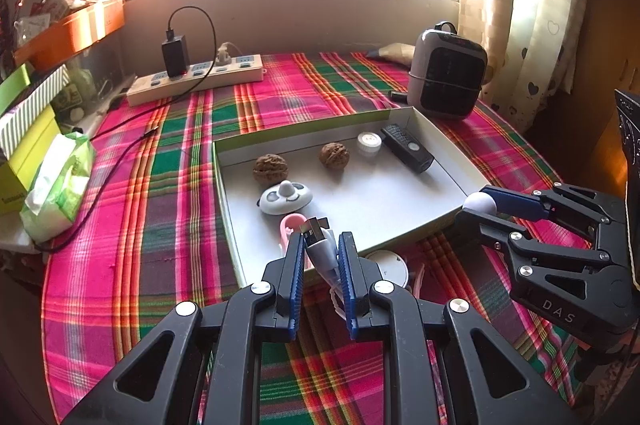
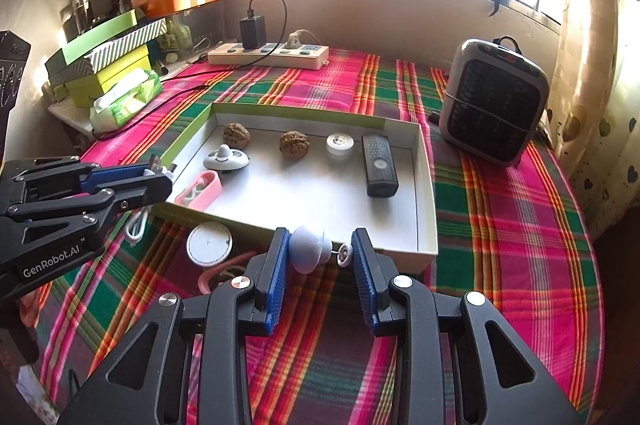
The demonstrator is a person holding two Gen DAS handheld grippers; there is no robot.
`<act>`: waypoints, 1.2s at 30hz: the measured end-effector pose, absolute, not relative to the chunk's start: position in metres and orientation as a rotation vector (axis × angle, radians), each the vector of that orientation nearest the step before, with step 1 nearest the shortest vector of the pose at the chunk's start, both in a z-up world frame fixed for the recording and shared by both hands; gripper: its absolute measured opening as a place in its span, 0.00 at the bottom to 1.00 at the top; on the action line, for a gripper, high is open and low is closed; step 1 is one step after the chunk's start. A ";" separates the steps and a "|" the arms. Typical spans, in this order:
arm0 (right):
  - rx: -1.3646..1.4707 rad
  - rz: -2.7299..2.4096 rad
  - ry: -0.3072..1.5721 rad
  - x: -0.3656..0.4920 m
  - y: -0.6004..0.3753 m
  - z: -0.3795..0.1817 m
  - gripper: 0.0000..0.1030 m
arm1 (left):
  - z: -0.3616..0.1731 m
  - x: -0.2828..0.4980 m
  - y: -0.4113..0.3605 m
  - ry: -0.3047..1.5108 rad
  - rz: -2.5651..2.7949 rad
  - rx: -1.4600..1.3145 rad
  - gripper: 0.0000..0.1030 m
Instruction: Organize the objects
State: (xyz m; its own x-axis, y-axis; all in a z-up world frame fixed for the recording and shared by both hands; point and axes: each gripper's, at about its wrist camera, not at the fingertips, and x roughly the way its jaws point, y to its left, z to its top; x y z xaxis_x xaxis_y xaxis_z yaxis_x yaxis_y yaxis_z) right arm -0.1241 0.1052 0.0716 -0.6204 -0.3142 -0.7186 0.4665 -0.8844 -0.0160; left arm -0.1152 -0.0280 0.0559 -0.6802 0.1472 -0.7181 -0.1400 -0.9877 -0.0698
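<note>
A table (image 2: 520,225) under a pink, green and red plaid cloth fills both views, with a grey space heater (image 2: 494,101) at its far right and a power strip (image 2: 268,55) along the back wall. In the middle lies a shallow white cardboard tray (image 1: 436,141) with green outer sides, and it already holds a black remote (image 2: 378,165), two walnuts, one on the left (image 2: 236,135) and one nearer the centre (image 2: 294,143), a small white cap (image 2: 340,143), a grey-and-white suction hook (image 2: 226,157) and a pink case (image 2: 200,189) at the near-left corner. Just outside the tray's near wall a white round disc (image 2: 209,244) rests on the cloth. The left claw (image 1: 320,245) is clamped on a USB plug (image 1: 318,239) with a pale grey-white sleeve, held over the near-left edge of the tray, its cable trailing down towards the cloth. The right claw (image 2: 316,251) stands fairly wide, gripping a pale plastic knob with a thin metal pin (image 2: 308,249) across its length just short of the tray's near wall. Both items look light and rigid; the plug is best held by its sleeve as now, since the limp cable would likely drag or snag on the wall. The knob's rounded, smooth dome seems apt to slip or pivot, so a hold across the dome and pin end looks steadier.
</note>
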 end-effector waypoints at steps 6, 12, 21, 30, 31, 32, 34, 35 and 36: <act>1.030 -2.476 0.303 -0.138 0.099 0.077 0.32 | 0.057 -0.128 -0.024 -0.020 2.722 -1.174 0.15; 1.024 -2.477 0.314 -0.155 0.095 0.079 0.32 | 0.058 -0.144 -0.019 -0.014 2.690 -1.166 0.15; 1.069 -2.464 0.314 -0.180 0.092 0.069 0.32 | 0.047 -0.166 -0.017 -0.022 2.671 -1.206 0.15; 1.104 -2.448 0.314 -0.200 0.089 0.059 0.32 | 0.037 -0.178 -0.013 -0.013 2.653 -1.235 0.15; 1.106 -2.442 0.313 -0.202 0.088 0.058 0.32 | 0.036 -0.179 -0.012 -0.011 2.651 -1.239 0.15; 1.107 -2.435 0.313 -0.204 0.088 0.057 0.32 | 0.035 -0.180 -0.012 -0.009 2.650 -1.240 0.15; 1.111 -2.416 0.327 -0.207 0.084 0.055 0.32 | 0.032 -0.182 -0.011 -0.004 2.648 -1.247 0.15; 1.110 -2.412 0.334 -0.208 0.083 0.054 0.32 | 0.031 -0.183 -0.010 -0.003 2.647 -1.253 0.15; 1.109 -2.411 0.341 -0.210 0.081 0.053 0.32 | 0.029 -0.185 -0.010 -0.001 2.646 -1.258 0.15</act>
State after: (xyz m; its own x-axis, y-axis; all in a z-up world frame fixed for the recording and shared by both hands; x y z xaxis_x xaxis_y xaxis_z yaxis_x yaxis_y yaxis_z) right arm -0.2096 0.0813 0.0530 -0.5680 -0.3046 -0.7646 0.5050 -0.8626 -0.0315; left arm -0.1846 -0.0101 0.0294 -0.6127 0.1904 -0.7670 -0.1897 -0.9776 -0.0912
